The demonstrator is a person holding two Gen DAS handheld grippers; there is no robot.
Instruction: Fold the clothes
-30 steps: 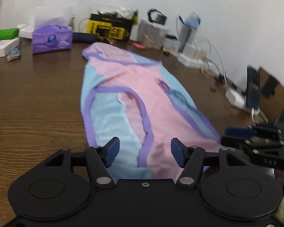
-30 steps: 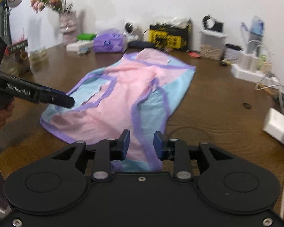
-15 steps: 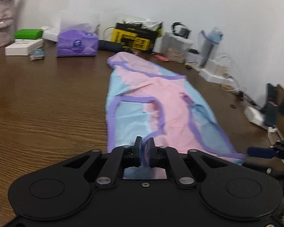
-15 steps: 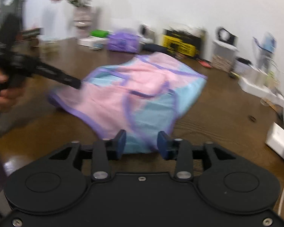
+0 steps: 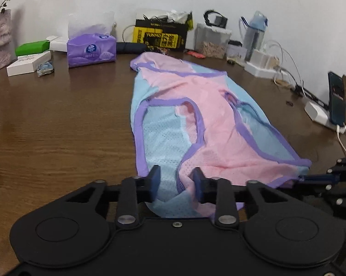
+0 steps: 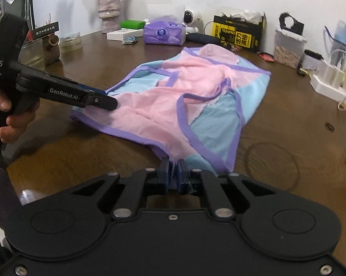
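Note:
A pink and light-blue mesh vest with purple trim [image 5: 196,119] lies flat along the brown wooden table [image 5: 57,126]; it also shows in the right wrist view [image 6: 196,96]. My left gripper [image 5: 176,179] is open, its fingers straddling the vest's near hem; it shows from the side in the right wrist view [image 6: 110,103]. My right gripper [image 6: 173,168] is shut on the vest's near corner; it shows at the right edge of the left wrist view [image 5: 315,178].
Along the back wall stand a purple tissue box [image 5: 91,49], a yellow-black box [image 5: 161,35], a clear container [image 5: 213,40], a water bottle [image 5: 254,33], a power strip with cables [image 5: 265,67] and a vase [image 6: 109,11]. A phone [image 5: 336,101] charges at the right.
My left gripper was shut on the hem half a second ago and has opened. My right gripper was open and has shut on the vest's corner.

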